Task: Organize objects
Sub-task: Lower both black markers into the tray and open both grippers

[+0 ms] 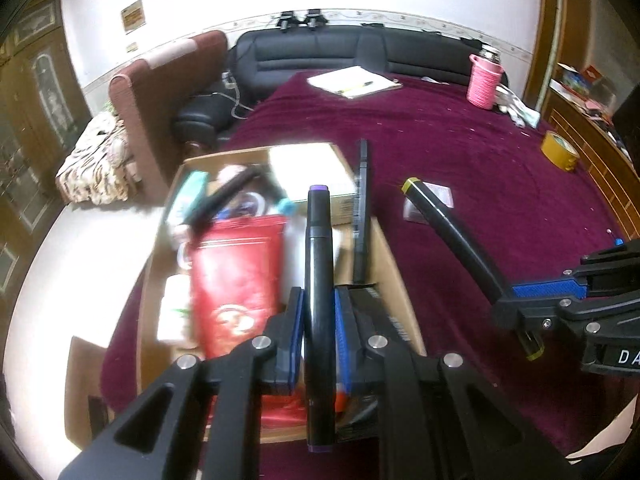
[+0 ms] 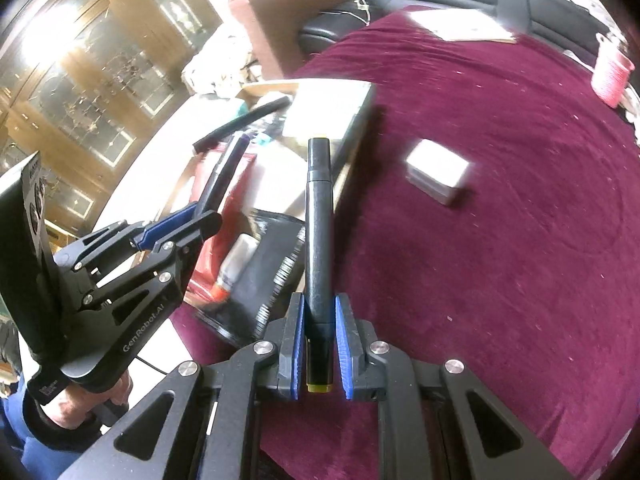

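My left gripper point(image 1: 319, 298) is shut on a black marker with purple ends point(image 1: 318, 236), held above an open cardboard box point(image 1: 394, 264) on the maroon cloth. The box holds a red pouch point(image 1: 236, 280), a white bottle point(image 1: 174, 308) and several other items. My right gripper point(image 2: 319, 314) is shut on a black marker with yellow ends point(image 2: 319, 236), over the box's right edge. Each gripper shows in the other's view: the right gripper point(image 1: 516, 304) with its yellow-ended marker point(image 1: 452, 232), and the left gripper point(image 2: 200, 220) with its purple-ended marker point(image 2: 224, 172).
A small white packet point(image 2: 438, 172) lies on the cloth to the right of the box. Farther back are papers with a pen point(image 1: 352, 82), a pink wrapped cup point(image 1: 484, 80) and a yellow tape roll point(image 1: 560, 152). A black sofa point(image 1: 340, 48) and a brown chair point(image 1: 160, 92) border the table.
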